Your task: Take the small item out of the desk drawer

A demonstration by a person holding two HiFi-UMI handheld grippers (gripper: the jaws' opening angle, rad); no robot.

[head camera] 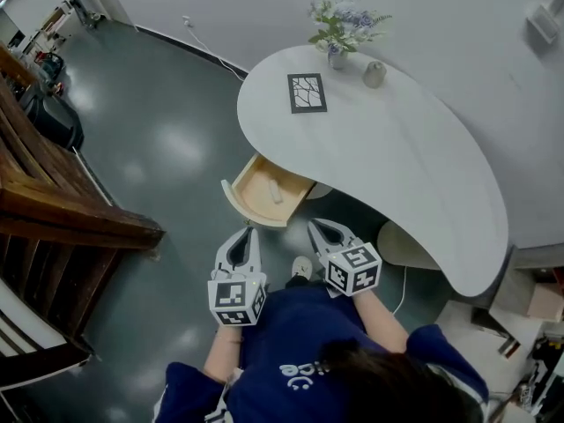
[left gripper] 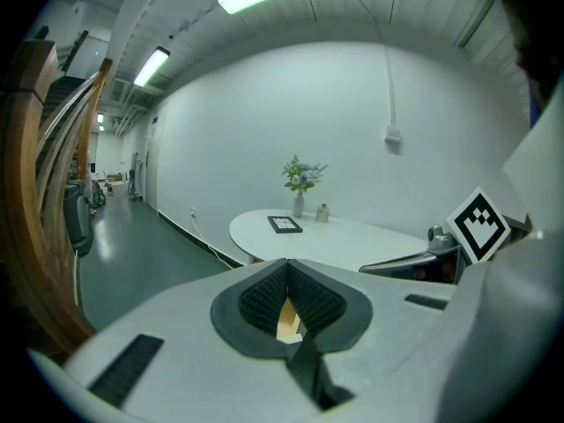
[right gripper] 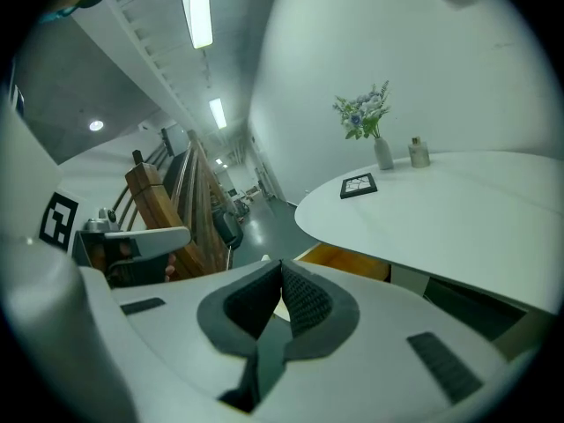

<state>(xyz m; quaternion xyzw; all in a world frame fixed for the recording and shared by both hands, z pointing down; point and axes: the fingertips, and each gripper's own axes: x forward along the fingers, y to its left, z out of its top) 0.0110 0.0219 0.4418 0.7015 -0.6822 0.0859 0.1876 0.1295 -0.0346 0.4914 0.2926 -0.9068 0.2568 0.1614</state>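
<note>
The desk drawer stands pulled out from under the white curved desk, its wooden inside showing. A small white item lies in it. My left gripper hangs just in front of the drawer's near edge, shut and empty. My right gripper is beside it to the right, near the drawer's right corner, also shut with nothing held. In the left gripper view the pads meet, with drawer wood showing through a slit. The right gripper view shows the drawer under the desk.
On the desk's far end stand a framed picture, a vase of flowers and a small jar. A wooden staircase rises at the left. A pale round seat sits under the desk's right side.
</note>
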